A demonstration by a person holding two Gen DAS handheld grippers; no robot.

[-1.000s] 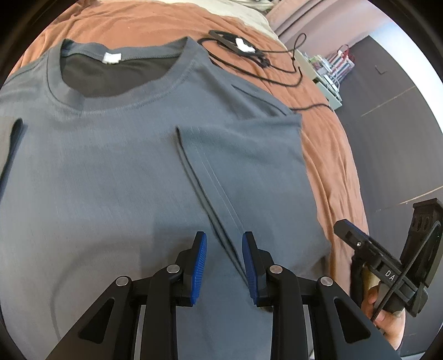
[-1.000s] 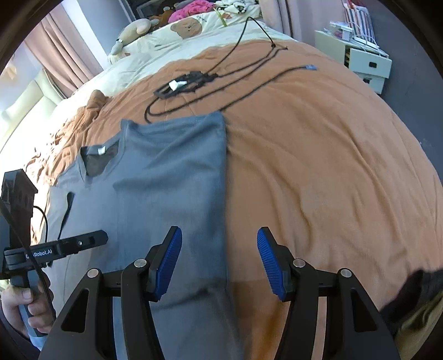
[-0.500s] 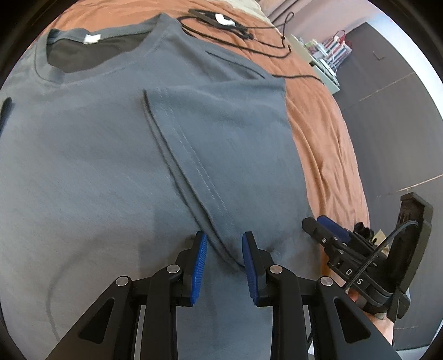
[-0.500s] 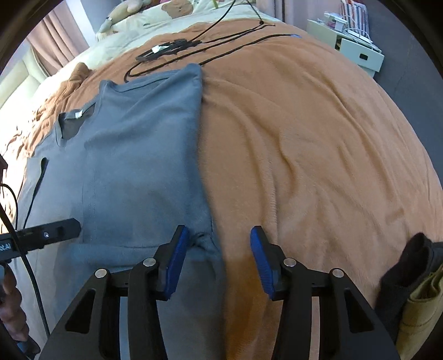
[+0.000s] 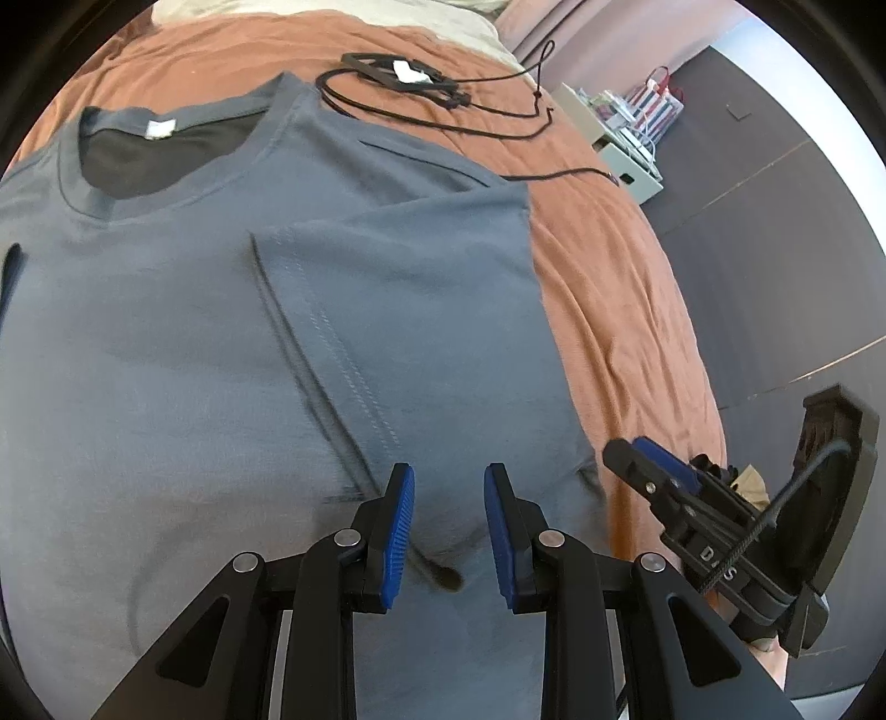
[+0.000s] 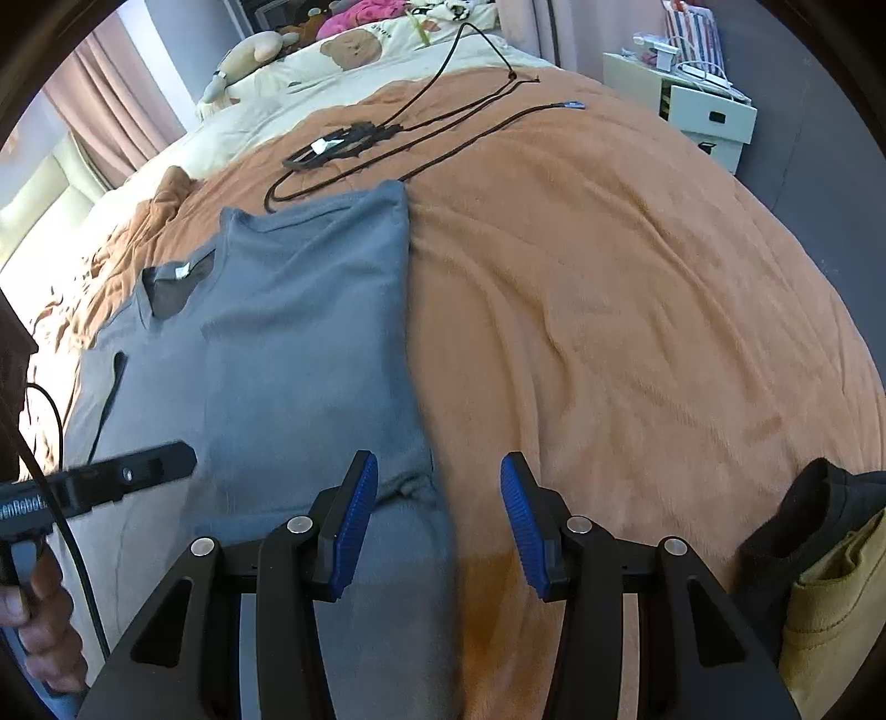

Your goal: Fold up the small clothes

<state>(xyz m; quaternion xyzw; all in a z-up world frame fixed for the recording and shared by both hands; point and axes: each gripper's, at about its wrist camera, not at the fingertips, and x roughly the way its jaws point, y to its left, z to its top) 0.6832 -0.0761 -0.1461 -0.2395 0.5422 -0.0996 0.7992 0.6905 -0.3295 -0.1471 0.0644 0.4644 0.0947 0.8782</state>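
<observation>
**Grey T-shirt flat on the bedspread, one side folded in**

The grey T-shirt (image 5: 183, 354) lies spread on the rust-brown bedspread (image 5: 614, 310), neck away from me, one side folded over onto the body.

From my left wrist camera I see what the other view hides: the double line of stitching down the folded sleeve's hem, the ribbed collar with its white label (image 5: 160, 128), and a small dark pucker of cloth just ahead of my fingers. My left gripper (image 5: 449, 526) stands over the folded flap with its ribbed blue pads a narrow gap apart, nothing pinched between them. My right gripper (image 5: 664, 471) shows at the right edge, at the shirt's folded side. The knit looks thin and matte, with soft creases.

From my right wrist camera the room opens up: the fleecy, rumpled bedspread, a cream quilt with bear prints (image 6: 354, 50), black cables (image 6: 443, 122) looping beyond the shirt's shoulder, white drawers (image 6: 709, 116), and a pile of black and mustard-yellow clothes (image 6: 825, 559) at the right. Here my right gripper (image 6: 440, 523) straddles the shirt's straight folded edge, its jaws having just narrowed yet moderately spread; the cloth lies between the pads, ungripped. My left gripper (image 6: 138, 471) reaches in from the left above the shirt, a hand (image 6: 39, 620) on its handle.
</observation>
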